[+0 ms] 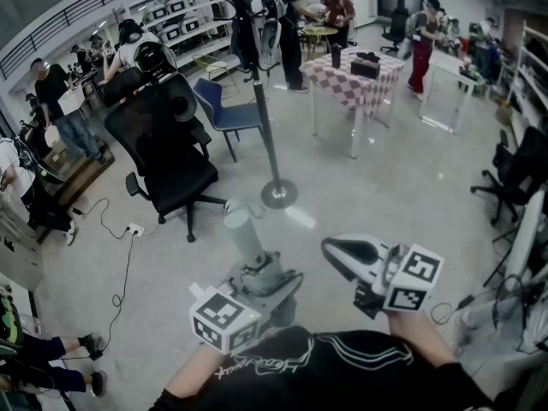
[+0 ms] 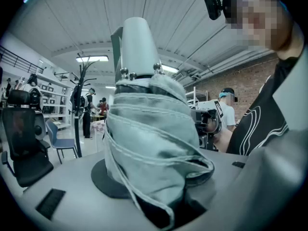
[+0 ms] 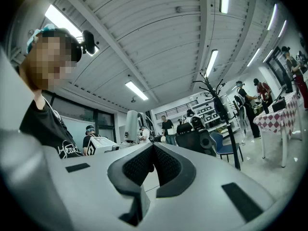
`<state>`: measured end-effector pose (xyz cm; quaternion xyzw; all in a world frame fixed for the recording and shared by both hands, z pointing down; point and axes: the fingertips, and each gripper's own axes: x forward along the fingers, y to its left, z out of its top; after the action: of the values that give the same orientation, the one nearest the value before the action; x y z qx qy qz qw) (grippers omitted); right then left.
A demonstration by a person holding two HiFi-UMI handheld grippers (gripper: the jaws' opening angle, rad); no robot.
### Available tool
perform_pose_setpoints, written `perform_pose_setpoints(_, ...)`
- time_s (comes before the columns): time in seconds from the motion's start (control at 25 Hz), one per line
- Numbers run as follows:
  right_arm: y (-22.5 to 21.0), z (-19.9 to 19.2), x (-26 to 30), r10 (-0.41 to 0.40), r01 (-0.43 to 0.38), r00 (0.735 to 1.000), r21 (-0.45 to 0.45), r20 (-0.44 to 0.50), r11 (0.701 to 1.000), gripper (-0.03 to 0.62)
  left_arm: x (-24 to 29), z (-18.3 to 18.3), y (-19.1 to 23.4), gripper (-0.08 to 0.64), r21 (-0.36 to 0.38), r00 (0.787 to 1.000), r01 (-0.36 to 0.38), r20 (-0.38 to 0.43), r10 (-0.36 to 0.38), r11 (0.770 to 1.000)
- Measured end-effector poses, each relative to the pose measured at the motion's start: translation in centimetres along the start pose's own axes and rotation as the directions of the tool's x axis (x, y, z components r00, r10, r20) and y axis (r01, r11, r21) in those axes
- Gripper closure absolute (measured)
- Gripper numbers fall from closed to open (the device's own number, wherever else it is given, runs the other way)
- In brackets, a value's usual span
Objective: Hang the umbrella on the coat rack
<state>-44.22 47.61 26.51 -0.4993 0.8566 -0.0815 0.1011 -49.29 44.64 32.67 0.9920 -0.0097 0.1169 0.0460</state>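
A folded grey-green umbrella [image 1: 247, 245] stands upright in my left gripper [image 1: 265, 285], its pale handle pointing up. In the left gripper view the bundled canopy [image 2: 149, 143] fills the space between the jaws, which are shut on it. My right gripper [image 1: 330, 248] hovers level just to the right, shut with nothing in it; its black pads [image 3: 139, 165] meet at the tip. The black coat rack [image 1: 261, 101] stands ahead on a round base [image 1: 278, 193], a few steps from both grippers. It also shows as a thin pole [image 2: 79, 109] in the left gripper view and as a branched stand [image 3: 224, 114] in the right gripper view.
A black office chair [image 1: 167, 157] and a blue chair [image 1: 224, 110] stand left of the rack. A checkered table [image 1: 355, 75] is behind it on the right. A cable and power strip [image 1: 133, 228] lie on the floor. Several people stand around.
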Motion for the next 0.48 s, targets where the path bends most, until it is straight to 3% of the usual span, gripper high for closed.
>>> perform_pose_setpoints(0.48, -2.7, -0.3, 1.6, -0.023, 0.024, 0.999, 0.013, -0.023, 1.0, 0.581, 1.7, -0.3, 2.8, 0.31, -0.033, 1.0, 0.023, 0.001, -0.023, 0.999)
